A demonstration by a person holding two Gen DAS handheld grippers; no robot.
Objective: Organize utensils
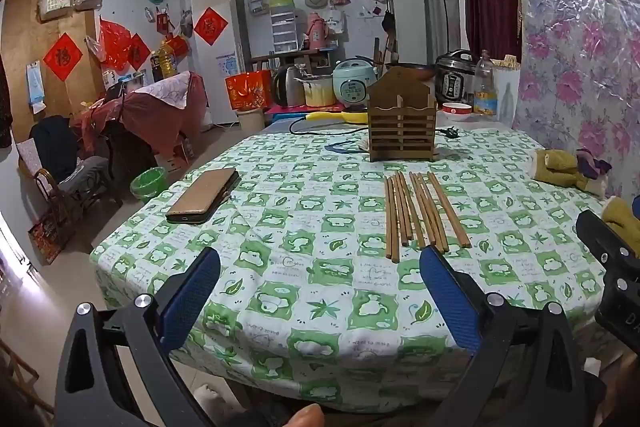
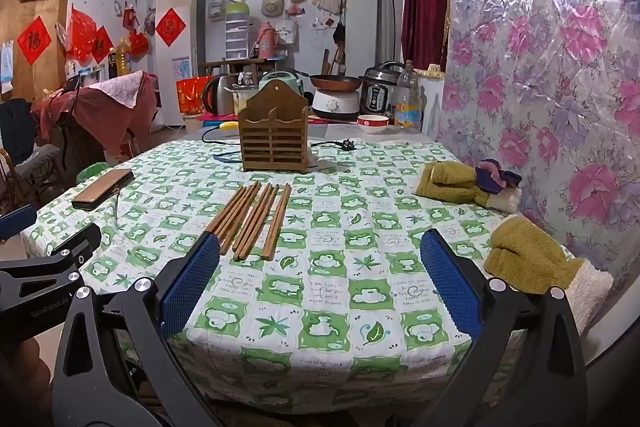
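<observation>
Both tools (left (image 1: 320, 291), right (image 2: 320, 275)) agape; chopsticks (image 1: 420, 211) before holder (image 1: 402, 125)

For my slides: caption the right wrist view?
Open right gripper faces wooden chopsticks before a slatted wooden holder.

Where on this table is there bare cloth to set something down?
Free: the near edge in front of the chopsticks, and between them and the phone. The strip between chopsticks and wooden holder is narrow. The right side is crowded with mittens; the far edge with appliances.
</observation>
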